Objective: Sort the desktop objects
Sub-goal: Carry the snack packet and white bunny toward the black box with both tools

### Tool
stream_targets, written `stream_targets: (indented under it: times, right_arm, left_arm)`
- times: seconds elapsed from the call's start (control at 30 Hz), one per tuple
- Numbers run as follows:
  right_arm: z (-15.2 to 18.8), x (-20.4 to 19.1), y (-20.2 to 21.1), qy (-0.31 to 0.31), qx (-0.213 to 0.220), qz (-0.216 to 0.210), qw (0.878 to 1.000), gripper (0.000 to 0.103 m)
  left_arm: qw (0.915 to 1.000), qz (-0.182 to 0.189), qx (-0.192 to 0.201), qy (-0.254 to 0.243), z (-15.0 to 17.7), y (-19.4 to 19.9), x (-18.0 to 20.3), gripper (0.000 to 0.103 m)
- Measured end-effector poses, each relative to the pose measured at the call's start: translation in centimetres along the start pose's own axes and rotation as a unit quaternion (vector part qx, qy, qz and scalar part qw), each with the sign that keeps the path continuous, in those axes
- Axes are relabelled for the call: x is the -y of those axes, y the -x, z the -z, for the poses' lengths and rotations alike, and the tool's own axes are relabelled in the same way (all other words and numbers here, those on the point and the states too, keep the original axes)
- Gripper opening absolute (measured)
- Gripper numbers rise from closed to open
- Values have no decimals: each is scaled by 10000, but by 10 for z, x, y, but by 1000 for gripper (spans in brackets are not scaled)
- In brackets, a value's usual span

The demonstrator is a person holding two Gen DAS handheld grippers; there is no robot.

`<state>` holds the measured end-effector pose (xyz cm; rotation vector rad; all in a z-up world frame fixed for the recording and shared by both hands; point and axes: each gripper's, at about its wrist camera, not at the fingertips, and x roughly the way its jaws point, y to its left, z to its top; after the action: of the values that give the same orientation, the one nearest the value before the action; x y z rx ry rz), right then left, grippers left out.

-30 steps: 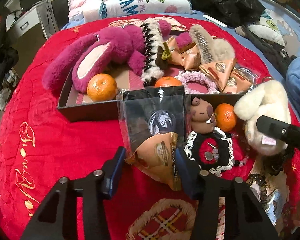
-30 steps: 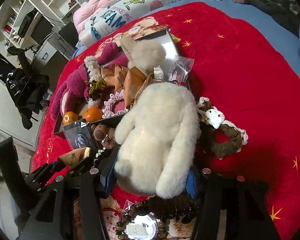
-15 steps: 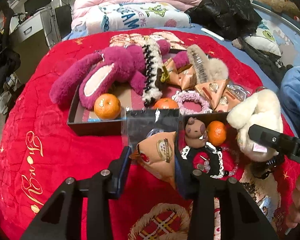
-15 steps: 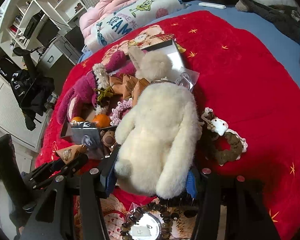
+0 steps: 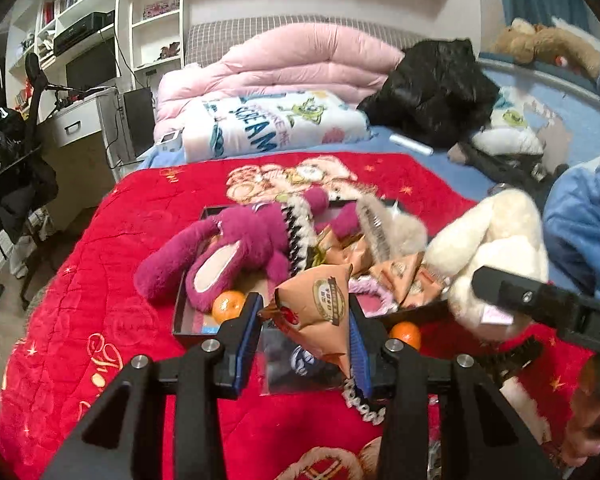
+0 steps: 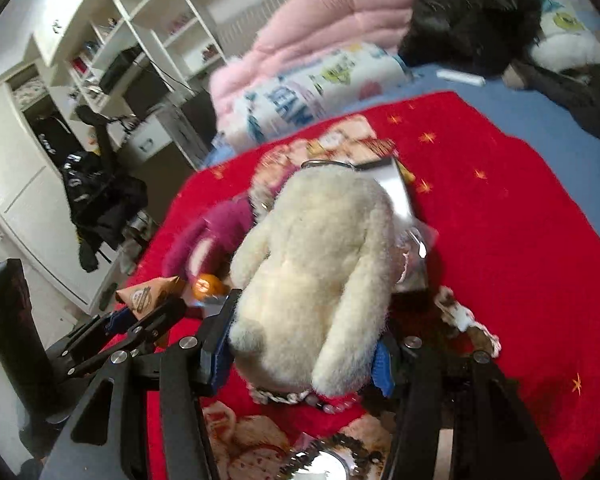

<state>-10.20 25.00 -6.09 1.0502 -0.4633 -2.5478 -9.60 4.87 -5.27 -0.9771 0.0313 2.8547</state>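
Note:
My left gripper (image 5: 304, 316) is shut on a tan triangular snack packet (image 5: 320, 300) and holds it above the red blanket, in front of the black tray (image 5: 188, 330). The packet also shows in the right wrist view (image 6: 148, 294). My right gripper (image 6: 300, 340) is shut on a cream plush toy (image 6: 320, 272), lifted off the blanket; it also shows at the right of the left wrist view (image 5: 496, 256). The tray holds a magenta plush (image 5: 228, 248), oranges (image 5: 229, 306), more tan packets (image 5: 404, 280) and a furry hair clip (image 5: 380, 228).
A clear plastic bag (image 5: 296, 364), an orange (image 5: 405, 330) and a lace scrunchie (image 5: 360, 404) lie on the red blanket (image 5: 100, 300) below the left gripper. A beaded bracelet (image 6: 300, 396) and a brown scrunchie (image 6: 468, 320) lie under the right gripper. Folded bedding (image 5: 276, 120) is behind.
Both grippers have risen and tilted up with their loads: the packet and the cream plush are higher above the blanket, and the room's shelves have come into view.

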Motion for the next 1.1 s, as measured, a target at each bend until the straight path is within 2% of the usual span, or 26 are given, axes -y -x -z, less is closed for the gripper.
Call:
stream_targets:
  times: [0.23,0.57,0.8,1.1]
  right_arm:
    - [0,-5,5,15,177,-157,9997,54]
    - [-1,-17,29,251,794,-650,9944,54]
    - [2,-30,27,526,833,-574,9935,54]
    - [4,-32,25,588,836,-649,9926,54]
  left_arm:
    - [9997,76,-129,185,0,-12,-4,41]
    - [9997,138,-87,157,-2,-12,-4,41]
    - [9998,163,-29,105,-4,-7,-1,41]
    - [9996,219,-102,156,-5,-10,-2,41]
